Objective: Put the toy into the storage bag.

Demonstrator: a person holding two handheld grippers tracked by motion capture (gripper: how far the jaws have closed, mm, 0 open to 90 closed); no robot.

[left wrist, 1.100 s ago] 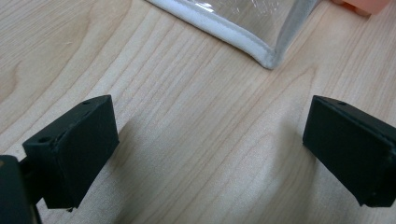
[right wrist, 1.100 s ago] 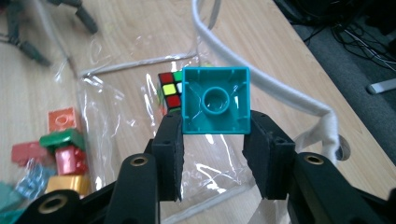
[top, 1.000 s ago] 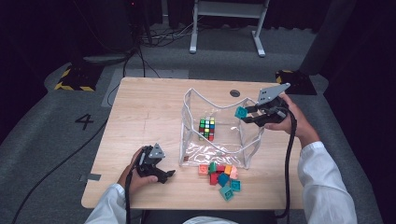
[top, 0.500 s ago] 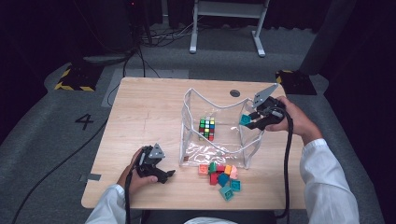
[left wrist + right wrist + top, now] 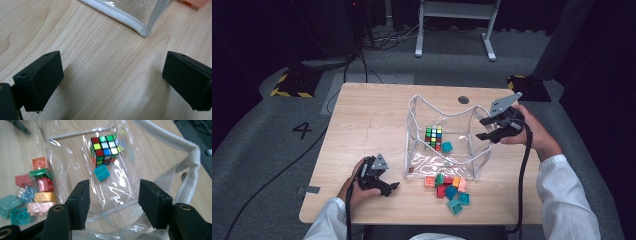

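Teal brick (image 5: 102,173) lying flat on the bottom of the clear bag (image 5: 472,131), touching the puzzle cube (image 5: 104,150) on the cube's near side – both well inside the bag's walls. Above the bag's right rim, right gripper (image 5: 493,128) held in the air, jaws spread wide with nothing between them. Just outside the bag's front wall, loose heap of bricks (image 5: 447,186) – red, green, orange, pink, teal – on the wooden table (image 5: 367,115). Beyond the bag's front left corner, left gripper (image 5: 382,186) low over the table, jaws also spread apart and empty.
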